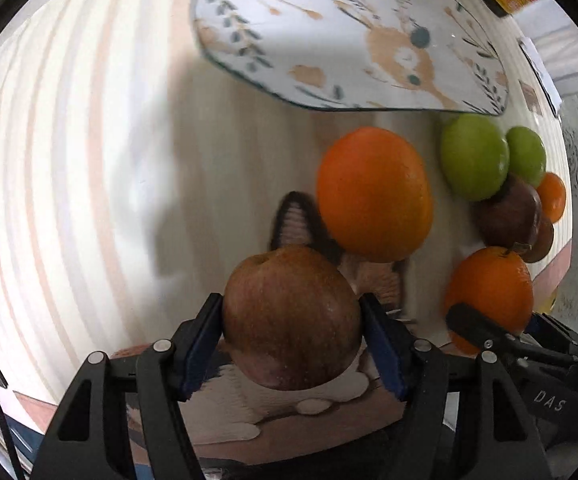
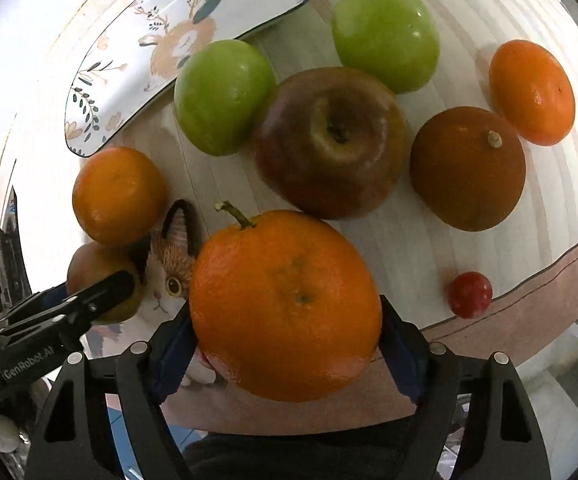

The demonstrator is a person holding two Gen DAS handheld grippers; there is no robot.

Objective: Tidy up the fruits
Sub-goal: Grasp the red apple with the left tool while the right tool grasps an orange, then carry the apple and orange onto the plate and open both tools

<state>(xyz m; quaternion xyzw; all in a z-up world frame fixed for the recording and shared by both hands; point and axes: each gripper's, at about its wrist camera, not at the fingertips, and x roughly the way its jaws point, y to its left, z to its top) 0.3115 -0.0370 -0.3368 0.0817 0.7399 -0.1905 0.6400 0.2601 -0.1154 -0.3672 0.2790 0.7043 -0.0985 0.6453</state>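
Item: worktop [image 2: 429, 248] under a striped mat with a cat print, fruit scattered on it, one patterned plate [image 2: 137, 52] bare at the far side.

Left tongs [image 1: 293, 344]: pointed steeply down, blue pads set against both flanks of a brown apple [image 1: 291, 320]. Held, as far as the wrist view showed; whether the apple still sat on the mat could not be told.

Right tongs [image 2: 285, 344]: likewise pointed down, pads at either side of a stalked orange [image 2: 285, 304]; contact looked made on the right pad, and the left pad was partly hidden behind the fruit. Judged gripped.

Loose stock, right wrist view: two green apples [image 2: 225, 96] and [image 2: 385, 36], one touching the plate rim; a large dark apple [image 2: 331, 142] between them; a dark orange [image 2: 467, 168]; a small orange [image 2: 533, 92] beyond it; another orange [image 2: 119, 196] just beside the left tongs' apple; a small red fruit [image 2: 469, 294] apart at the mat edge.

Step in hand: the pick-up, both sides at once, one fruit each. No fruit yet sorted; the plate held nothing.

Next move, as judged: a firm enough squeeze on round, smooth skins, then a straight lift clear of the neighbours, the orange beside the left tongs being the nearest to knock. The two tongs stood close together, so they would need to part on the way up. Destination likely the plate, though the task names none.
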